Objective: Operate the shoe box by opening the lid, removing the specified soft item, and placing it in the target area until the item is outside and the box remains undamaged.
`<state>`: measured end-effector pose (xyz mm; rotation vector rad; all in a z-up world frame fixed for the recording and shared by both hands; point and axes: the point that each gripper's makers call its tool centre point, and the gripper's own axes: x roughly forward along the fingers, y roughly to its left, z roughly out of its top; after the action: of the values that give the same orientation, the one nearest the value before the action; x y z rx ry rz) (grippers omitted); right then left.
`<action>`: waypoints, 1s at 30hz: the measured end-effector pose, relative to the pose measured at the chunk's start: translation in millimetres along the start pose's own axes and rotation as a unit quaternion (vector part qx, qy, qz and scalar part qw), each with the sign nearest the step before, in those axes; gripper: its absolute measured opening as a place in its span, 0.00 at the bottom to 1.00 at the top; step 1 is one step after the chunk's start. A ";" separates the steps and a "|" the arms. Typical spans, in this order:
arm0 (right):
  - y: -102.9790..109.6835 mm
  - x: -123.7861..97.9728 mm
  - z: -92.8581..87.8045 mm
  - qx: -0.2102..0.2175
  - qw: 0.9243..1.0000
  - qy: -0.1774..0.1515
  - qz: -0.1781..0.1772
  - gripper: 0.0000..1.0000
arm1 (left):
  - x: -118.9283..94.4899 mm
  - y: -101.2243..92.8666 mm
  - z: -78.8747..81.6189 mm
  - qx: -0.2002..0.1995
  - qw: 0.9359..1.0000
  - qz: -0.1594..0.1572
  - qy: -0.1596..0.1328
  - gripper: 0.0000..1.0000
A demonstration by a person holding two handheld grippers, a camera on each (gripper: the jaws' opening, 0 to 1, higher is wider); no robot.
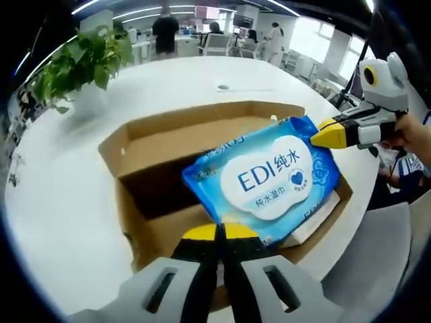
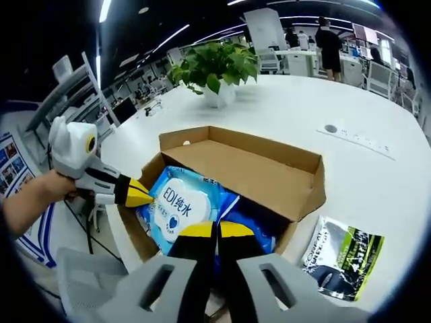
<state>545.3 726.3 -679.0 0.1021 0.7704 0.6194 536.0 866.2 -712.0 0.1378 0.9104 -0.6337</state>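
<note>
Both your claws pinch the blue wet-wipe pack (image 1: 269, 180) from opposite ends: your left gripper (image 1: 221, 232) clamps its near edge, your right gripper (image 2: 217, 230) the other. The pack hangs over the open shoe box (image 2: 269, 176). A green-black packet (image 2: 343, 257) lies right of your right claw.

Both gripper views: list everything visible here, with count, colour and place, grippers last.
Shoe box: one, brown cardboard, open on the table.
Wet wipes pack: one, blue and white, held over the box.
Black-green packet: one, on the table beside the box.
Potted plant: one, green, on the table behind the box.
Table: one, white.
People: several, background.
Left gripper: yellow-tipped, shut on pack edge.
Right gripper: yellow-tipped, shut on opposite edge.
</note>
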 end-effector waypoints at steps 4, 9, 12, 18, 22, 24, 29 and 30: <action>-3.9 -9.4 0.7 0.004 1.000 -0.005 -0.004 0.00 | -4.8 -8.6 6.5 0.002 1.000 -0.004 -0.007 0.00; -14.9 -24.7 1.6 0.014 1.000 -0.013 -0.012 0.00 | -8.6 -23.5 19.1 0.010 1.000 -0.014 -0.021 0.00; -22.1 -33.9 1.7 0.024 0.999 -0.018 -0.018 0.00 | -8.6 -33.2 26.2 0.013 0.999 -0.022 -0.026 0.00; -36.9 -48.8 -2.9 0.035 0.999 -0.022 -0.030 0.00 | -2.7 -52.1 37.9 0.026 0.999 -0.036 -0.031 0.00; -46.0 -59.1 -5.9 0.046 0.998 -0.027 -0.037 0.00 | 0.8 -62.6 43.4 0.034 0.998 -0.045 -0.032 0.00; -50.3 -63.1 -7.1 0.051 0.998 -0.029 -0.040 0.00 | 1.8 -66.7 46.0 0.035 0.998 -0.047 -0.033 0.00; -59.7 -72.3 -8.2 0.064 0.996 -0.033 -0.045 0.00 | 3.9 -78.3 53.0 0.040 0.997 -0.055 -0.036 0.00; -62.2 -74.4 -8.6 0.066 0.996 -0.033 -0.047 0.00 | 4.4 -80.1 54.3 0.041 0.997 -0.057 -0.036 0.00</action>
<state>528.7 632.8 -658.0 0.2065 0.7473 0.4733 530.2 779.1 -669.9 0.1359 0.8267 -0.7768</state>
